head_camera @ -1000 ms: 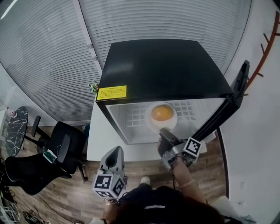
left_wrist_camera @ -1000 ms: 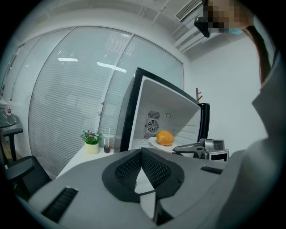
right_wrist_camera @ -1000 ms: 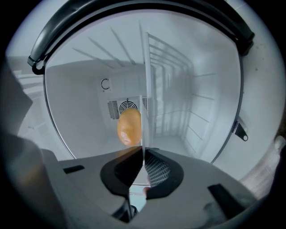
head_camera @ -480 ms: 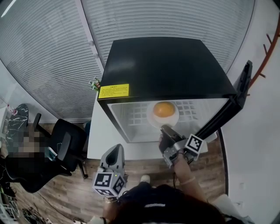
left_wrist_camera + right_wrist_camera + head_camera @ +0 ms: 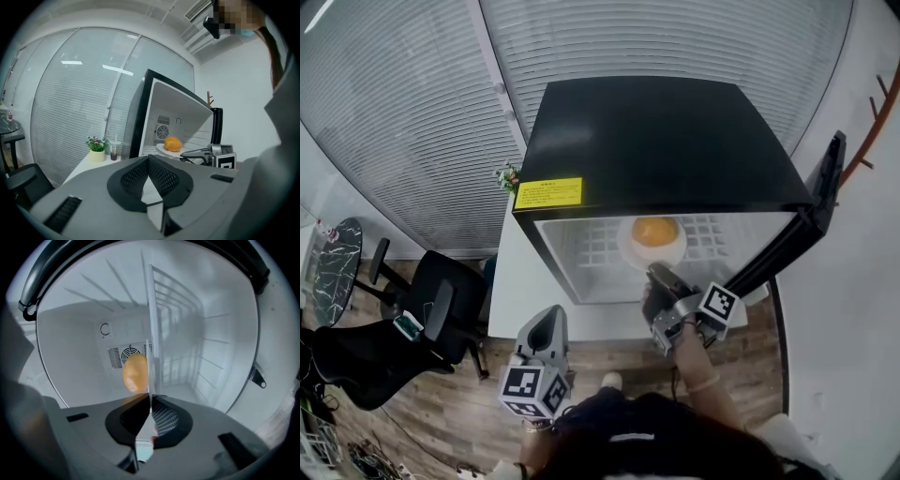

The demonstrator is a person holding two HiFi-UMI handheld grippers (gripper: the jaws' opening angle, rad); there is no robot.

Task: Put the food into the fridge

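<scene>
While right tongs (image 5: 654, 274) grip the plate (image 5: 625, 248) inside the fridge (image 5: 656, 141), door (image 5: 769, 259) open alongside, left tongs (image 5: 546, 317) hover clenched.

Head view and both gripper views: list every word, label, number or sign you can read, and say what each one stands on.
Yellow label on the fridge, top front edge: dark print, too small to read.
Left cube: black-and-white square markers, no words or numbers.
Right cube: the same kind of markers, no words or numbers.
No other text can be read in any view.
</scene>
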